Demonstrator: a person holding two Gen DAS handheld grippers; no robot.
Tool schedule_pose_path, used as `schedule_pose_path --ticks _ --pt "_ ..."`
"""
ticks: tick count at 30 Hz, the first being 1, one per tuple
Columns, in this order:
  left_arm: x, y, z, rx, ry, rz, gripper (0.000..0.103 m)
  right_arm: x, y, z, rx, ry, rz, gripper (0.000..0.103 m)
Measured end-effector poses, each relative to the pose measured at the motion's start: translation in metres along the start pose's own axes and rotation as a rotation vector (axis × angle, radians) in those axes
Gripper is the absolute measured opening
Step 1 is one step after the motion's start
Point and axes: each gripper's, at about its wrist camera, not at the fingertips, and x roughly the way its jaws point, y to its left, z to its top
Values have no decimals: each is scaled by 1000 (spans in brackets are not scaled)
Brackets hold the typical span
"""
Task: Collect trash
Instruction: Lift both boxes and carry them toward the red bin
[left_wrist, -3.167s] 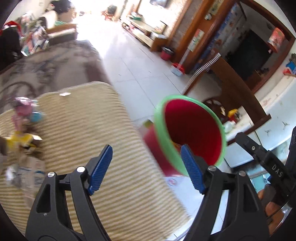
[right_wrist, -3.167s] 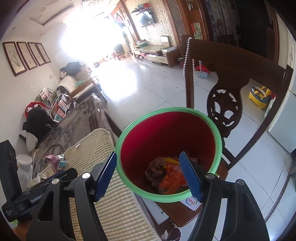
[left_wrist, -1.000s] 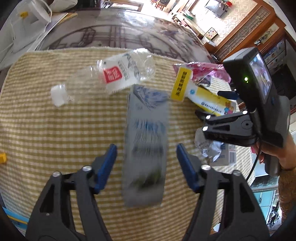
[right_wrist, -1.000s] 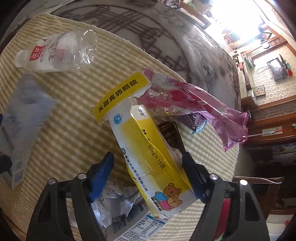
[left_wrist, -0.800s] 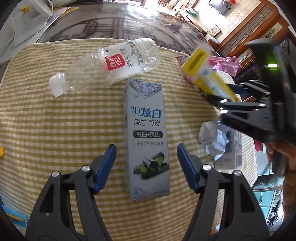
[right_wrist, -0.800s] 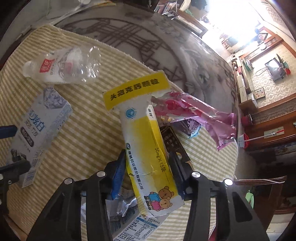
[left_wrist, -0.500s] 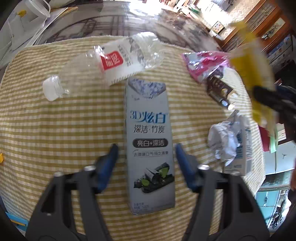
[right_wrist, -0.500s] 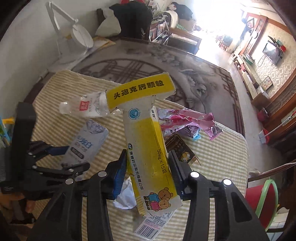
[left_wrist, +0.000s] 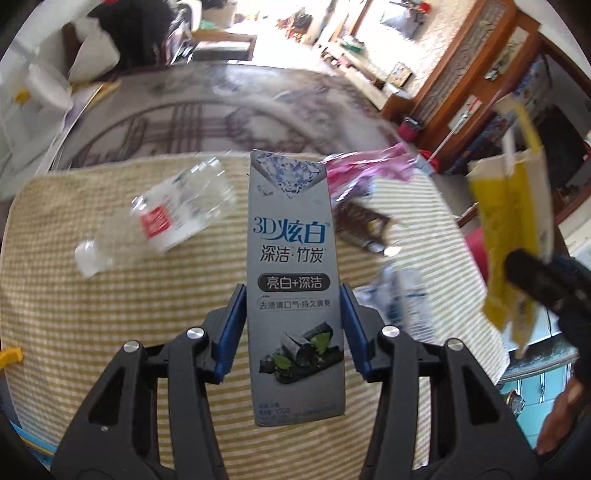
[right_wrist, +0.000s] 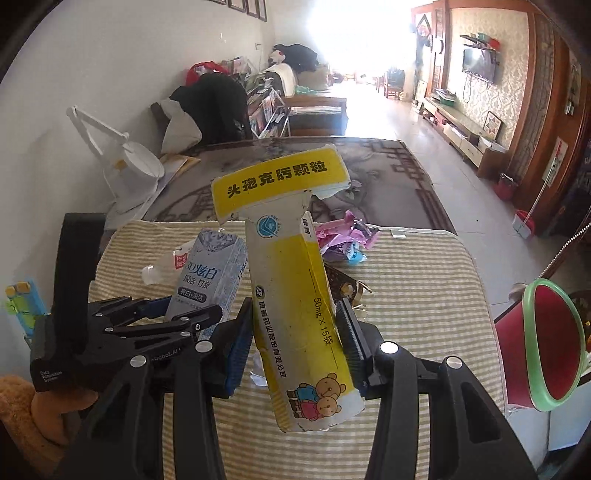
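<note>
A grey toothpaste box (left_wrist: 291, 240) stands lifted off the striped cloth (left_wrist: 110, 314), with my left gripper (left_wrist: 293, 295) pressing both blue pads on its sides while its jaws still close a little. My right gripper (right_wrist: 295, 314) is shut on a yellow medicine box (right_wrist: 291, 280) with a torn flap, held upright above the cloth. In the right wrist view the left gripper (right_wrist: 177, 314) and the grey box (right_wrist: 210, 277) show at the left. The yellow box (left_wrist: 513, 229) appears at the right edge of the left wrist view.
On the cloth lie a crushed clear bottle (left_wrist: 173, 214), a pink wrapper (left_wrist: 362, 166), a dark wrapper (left_wrist: 365, 225) and crumpled paper (left_wrist: 399, 295). A red bin with a green rim (right_wrist: 543, 343) stands off the table's right side. A white lamp (right_wrist: 122, 162) stands at the back left.
Both grippers came from the bin to the table. The right one shut on the yellow box and raised it. The left one shut on the grey box and lifted it.
</note>
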Motion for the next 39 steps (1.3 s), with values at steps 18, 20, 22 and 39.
schedule_pose_path --ticks 18,20,22,39 --pt "-6 -85 1 38 -42 17 48 -43 -82 -25 89 -54 35 44" --pt "-4 -100 2 51 -46 22 48 -44 -95 -27 98 -54 38 44" --pt "-2 -111 2 57 -48 21 48 -48 -106 -29 106 -55 47 44" --pt "15 -197 11 92 -62 7 48 -71 -180 -41 139 -82 42 44"
